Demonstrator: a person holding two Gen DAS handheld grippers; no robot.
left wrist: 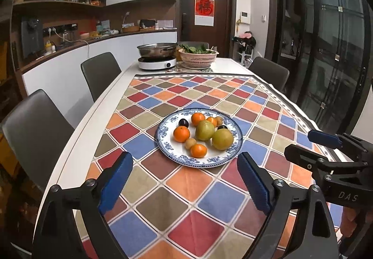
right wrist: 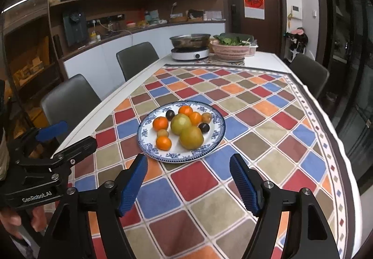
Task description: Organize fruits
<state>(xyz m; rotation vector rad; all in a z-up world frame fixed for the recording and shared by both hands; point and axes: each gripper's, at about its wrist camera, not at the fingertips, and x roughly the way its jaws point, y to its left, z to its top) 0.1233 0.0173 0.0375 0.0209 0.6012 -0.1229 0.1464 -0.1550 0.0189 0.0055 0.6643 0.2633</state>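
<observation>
**Both claws spread and empty, short of the fruit plate**

The left claw (left wrist: 184, 186) and right claw (right wrist: 187, 185) stand spread, holding nothing, near the plate (left wrist: 167, 144). It carries piled oranges (left wrist: 181, 134), green fruits (left wrist: 222, 139) and dark plums (left wrist: 183, 122). Nudging one could roll its neighbours off the shallow rim. The checked cloth (left wrist: 209, 198) leaves open bench all round; the left bench edge (left wrist: 77, 154) lies nearer.

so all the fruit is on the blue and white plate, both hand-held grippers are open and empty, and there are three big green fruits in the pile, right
Not quite: the plate holds two big green fruits, not three, as the left wrist view shows. The rest stands: all the fruit is on the blue and white plate, and both the left hand-held gripper and the right hand-held gripper are open and empty.
</observation>
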